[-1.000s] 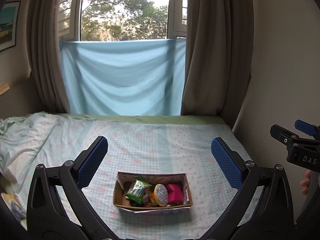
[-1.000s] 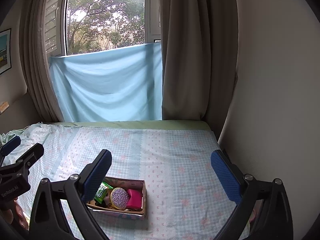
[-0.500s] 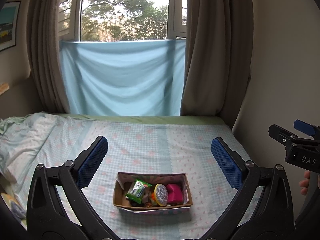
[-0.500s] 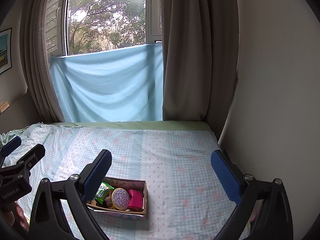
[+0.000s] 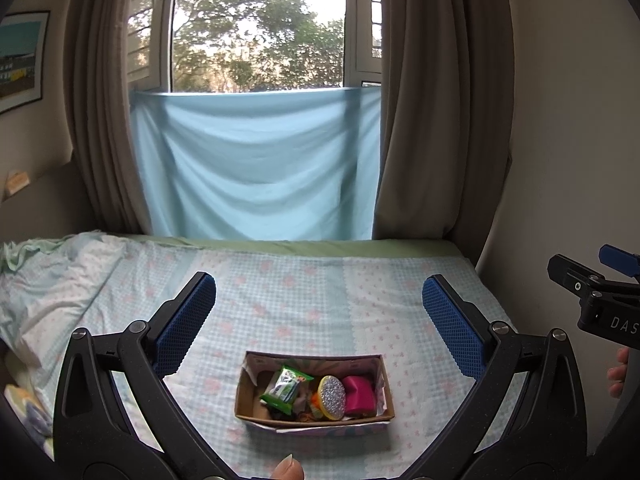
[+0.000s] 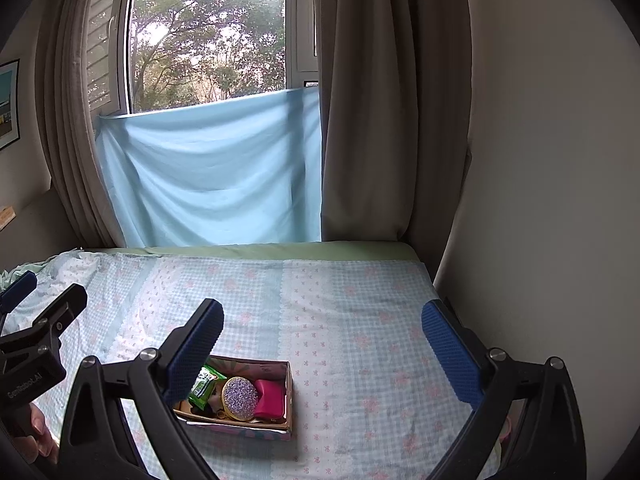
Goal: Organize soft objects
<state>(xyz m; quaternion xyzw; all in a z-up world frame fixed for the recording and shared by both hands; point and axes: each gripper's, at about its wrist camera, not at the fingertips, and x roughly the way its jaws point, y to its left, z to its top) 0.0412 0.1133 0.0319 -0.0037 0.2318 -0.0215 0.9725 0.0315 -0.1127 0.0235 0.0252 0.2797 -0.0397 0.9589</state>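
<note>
Both grippers, left (image 5: 319, 322) & right (image 6: 322, 343), hung spread wide w/ nothing held; barely drifted since 1 s ago. Box (image 5: 386, 376) sat on bed (image 5: 304, 292), packet (image 5: 286, 385), glitter disc (image 5: 331, 396), pink pouch (image 5: 359, 394) inside.

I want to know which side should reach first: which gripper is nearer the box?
Left, by alignment. The left gripper is open with the box centred between its fingers; the right gripper is open with the box off by its left finger.
</note>
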